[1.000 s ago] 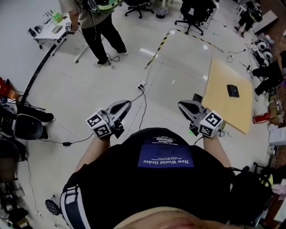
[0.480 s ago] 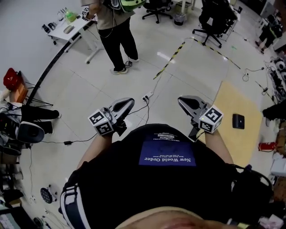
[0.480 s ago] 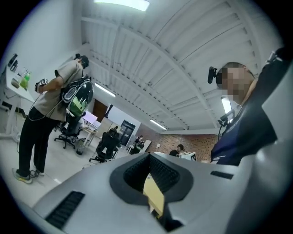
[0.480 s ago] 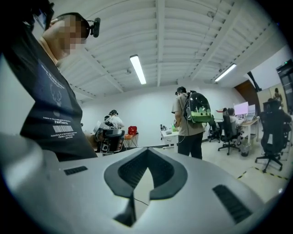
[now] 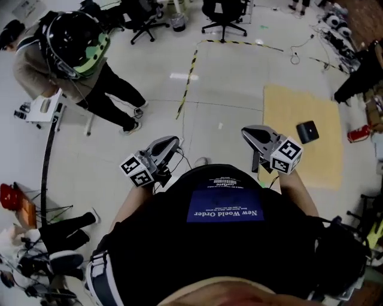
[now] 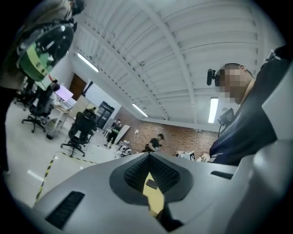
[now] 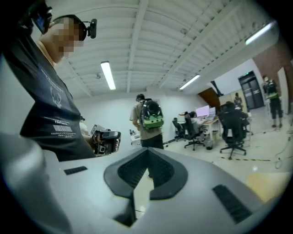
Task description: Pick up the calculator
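The calculator [image 5: 307, 131], a small dark slab, lies on a low yellowish table top [image 5: 299, 104] at the right of the head view. My right gripper [image 5: 248, 131] is held level in front of my body, its tip a short way left of the calculator and apart from it. My left gripper [image 5: 172, 142] is held level further left. Both are shut and hold nothing. In the left gripper view the calculator [image 6: 151, 184] and table [image 6: 154, 199] show through the notch of the left gripper [image 6: 149, 157]. The right gripper [image 7: 147, 153] faces the room, and no calculator shows there.
A person with a green backpack [image 5: 78, 54] stands at upper left beside a small white table [image 5: 43, 109]. Yellow-black tape [image 5: 187, 80] runs across the floor. Office chairs [image 5: 224, 12] stand at the back. Bags and gear [image 5: 18, 203] crowd the left edge, more clutter [image 5: 362, 128] the right edge.
The head view has swung round: the table with the calculator now lies nearer, just right of my right gripper. The standing person is nearer at upper left. Both grippers stay shut.
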`<action>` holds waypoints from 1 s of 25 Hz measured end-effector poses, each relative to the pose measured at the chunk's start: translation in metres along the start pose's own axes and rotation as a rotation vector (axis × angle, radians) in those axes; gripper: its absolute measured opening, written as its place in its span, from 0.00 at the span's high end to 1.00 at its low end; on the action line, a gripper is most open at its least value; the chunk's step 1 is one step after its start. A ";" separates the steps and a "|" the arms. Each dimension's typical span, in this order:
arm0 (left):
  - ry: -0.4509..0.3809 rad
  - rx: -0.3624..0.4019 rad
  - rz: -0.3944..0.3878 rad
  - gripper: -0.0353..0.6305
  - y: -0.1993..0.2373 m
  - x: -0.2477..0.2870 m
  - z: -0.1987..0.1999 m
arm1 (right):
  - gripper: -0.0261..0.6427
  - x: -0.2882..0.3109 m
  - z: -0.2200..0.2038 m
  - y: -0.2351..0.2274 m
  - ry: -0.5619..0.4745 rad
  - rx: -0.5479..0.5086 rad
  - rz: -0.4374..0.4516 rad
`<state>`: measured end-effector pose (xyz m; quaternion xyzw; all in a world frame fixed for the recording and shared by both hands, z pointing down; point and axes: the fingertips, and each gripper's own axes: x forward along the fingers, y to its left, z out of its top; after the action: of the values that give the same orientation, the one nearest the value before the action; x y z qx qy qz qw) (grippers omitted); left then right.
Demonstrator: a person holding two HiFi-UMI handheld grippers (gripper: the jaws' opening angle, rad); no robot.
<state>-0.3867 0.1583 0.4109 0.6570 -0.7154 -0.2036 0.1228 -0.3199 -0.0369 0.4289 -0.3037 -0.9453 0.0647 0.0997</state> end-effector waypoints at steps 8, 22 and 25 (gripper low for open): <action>0.221 -0.050 -0.478 0.94 0.097 0.160 0.004 | 0.98 -0.067 -0.006 -0.098 -0.066 0.072 -0.596; 0.554 -0.127 -1.028 0.94 -0.029 0.310 -0.094 | 0.98 -0.215 -0.044 -0.019 -0.195 0.200 -1.191; 0.563 -0.113 -1.042 0.94 -0.078 0.328 -0.109 | 0.98 -0.252 -0.042 -0.004 -0.236 0.179 -1.178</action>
<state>-0.3035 -0.1852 0.4420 0.9427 -0.2268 -0.0928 0.2266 -0.1125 -0.1854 0.4324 0.2895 -0.9499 0.1113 0.0385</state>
